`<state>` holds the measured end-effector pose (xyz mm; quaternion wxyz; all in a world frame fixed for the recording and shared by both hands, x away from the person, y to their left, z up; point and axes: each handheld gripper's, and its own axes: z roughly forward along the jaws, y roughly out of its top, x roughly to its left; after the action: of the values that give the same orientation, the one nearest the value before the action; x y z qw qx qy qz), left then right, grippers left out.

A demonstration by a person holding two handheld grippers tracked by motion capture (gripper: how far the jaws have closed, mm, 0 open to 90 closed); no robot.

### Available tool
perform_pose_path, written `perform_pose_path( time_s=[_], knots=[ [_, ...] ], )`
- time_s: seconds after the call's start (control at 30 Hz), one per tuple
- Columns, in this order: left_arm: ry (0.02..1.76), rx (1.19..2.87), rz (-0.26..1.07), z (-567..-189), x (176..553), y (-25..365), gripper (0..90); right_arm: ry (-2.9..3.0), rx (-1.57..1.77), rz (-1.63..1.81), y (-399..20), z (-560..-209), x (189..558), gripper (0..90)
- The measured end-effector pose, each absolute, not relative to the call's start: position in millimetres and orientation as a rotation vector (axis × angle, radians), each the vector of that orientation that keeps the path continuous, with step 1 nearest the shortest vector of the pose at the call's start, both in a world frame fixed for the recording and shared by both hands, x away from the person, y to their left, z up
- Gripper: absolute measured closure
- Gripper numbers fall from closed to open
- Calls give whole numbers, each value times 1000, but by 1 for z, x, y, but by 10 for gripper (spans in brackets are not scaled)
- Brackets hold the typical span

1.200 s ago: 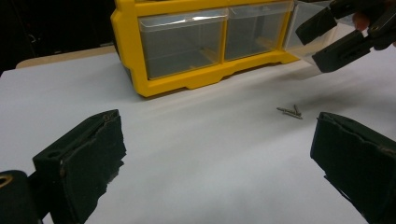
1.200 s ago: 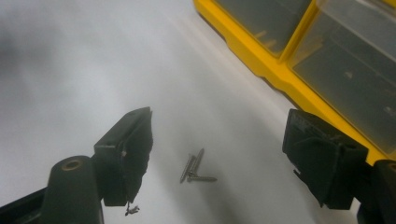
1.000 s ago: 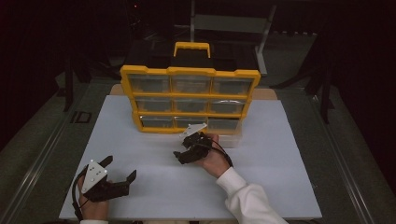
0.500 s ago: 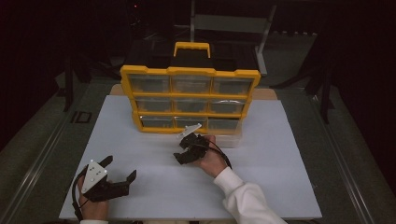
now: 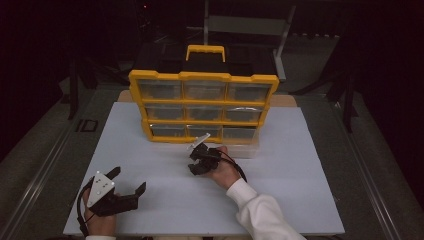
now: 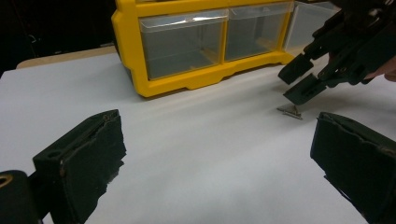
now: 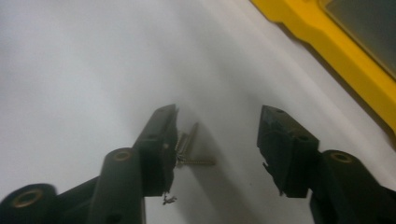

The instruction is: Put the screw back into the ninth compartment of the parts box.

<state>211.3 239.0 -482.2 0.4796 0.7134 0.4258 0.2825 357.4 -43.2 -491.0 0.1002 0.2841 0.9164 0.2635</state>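
1. The screws (image 7: 189, 149), a small cluster of thin metal ones, lie flat on the white worktop (image 5: 310, 200) in front of the yellow organizer (image 5: 202, 107), toward 6 o'clock from its bottom row of drawers.
2. The right gripper (image 5: 196, 161) hangs over them, tips pointing down. Its jaws have just been closing but stand apart, pressing on nothing. In the right gripper view the screws lie against the inner face of the left-hand jaw, with a wide gap to the other.
3. The left gripper (image 5: 129, 181) rests near the worktop's 7 o'clock corner, jaws wide apart and empty, well apart from the screws. In the left gripper view, they show as a small grey sliver just under the right gripper's tips.
4. Handling, as a judgement: the screws are light, stiff and hard, so no squeeze will harm them. Being thin, smooth and round, they will likely roll or skid on the slick sheet and may pop out sideways as the jaws meet.
5. Best hold: across the shafts near their middles, jaw tips low to the sheet, the cluster centred in the gap rather than crowded on one side.
6. They lie crossed at angles, so one closing may catch only some, or leave one hanging loosely.
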Motion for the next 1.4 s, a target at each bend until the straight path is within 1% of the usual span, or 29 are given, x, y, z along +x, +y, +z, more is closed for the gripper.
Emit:
perform_pose_path(
  time_s=[0.17, 0.33, 1.1, 1.2, 1.4],
  knots=[
    [1040, 1740, 688, -482, 211, 239, 30, 2744, 840, 776, -41, -494, 358, 620],
    [1039, 1740, 689, -482, 211, 239, 30, 2763, 853, 742, -39, -497, 358, 688],
    [1042, 1739, 690, -482, 211, 239, 31, 2794, 877, 690, -35, -501, 359, 824],
    [1042, 1738, 691, -482, 211, 239, 31, 2797, 876, 672, -35, -501, 361, 871],
    [1040, 1740, 690, -482, 211, 239, 31, 2811, 881, 669, -35, -501, 363, 876]
  ],
)
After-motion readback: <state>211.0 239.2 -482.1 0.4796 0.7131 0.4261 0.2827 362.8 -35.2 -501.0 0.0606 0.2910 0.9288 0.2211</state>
